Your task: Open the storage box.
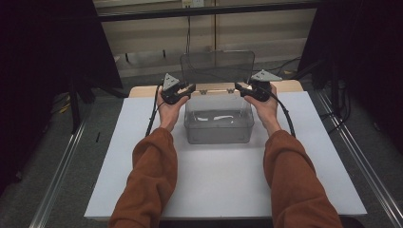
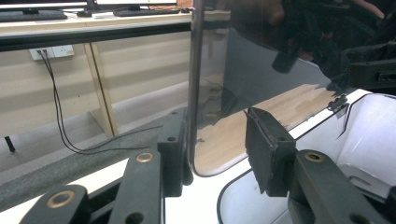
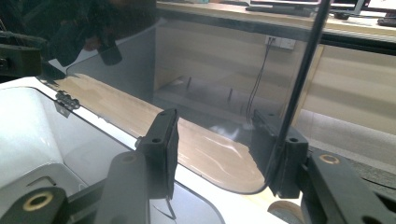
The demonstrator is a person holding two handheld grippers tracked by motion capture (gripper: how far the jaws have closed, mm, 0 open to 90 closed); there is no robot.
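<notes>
Left tongs: they stood at the left edge of the lid, jaws parted; in the left gripper view the lid's edge ran between the jaws, against the left one and clear of the right one.
Right tongs: they stood at the lid's right edge, jaws likewise apart; in the right gripper view the edge lay against the right jaw, with a gap to the left jaw.
Lid: the smoky transparent plastic hinged lid stood upright, raised from the back rim of the box.
Box: the clear rectangular plastic box sat open on the far middle of the table, between the two hands.
Hinges: two small metal hinges joined lid and box at the back rim.
Table: the white-topped table carried the box.
Sleeves: rust-brown sleeves came in from the bottom of the high view.
</notes>
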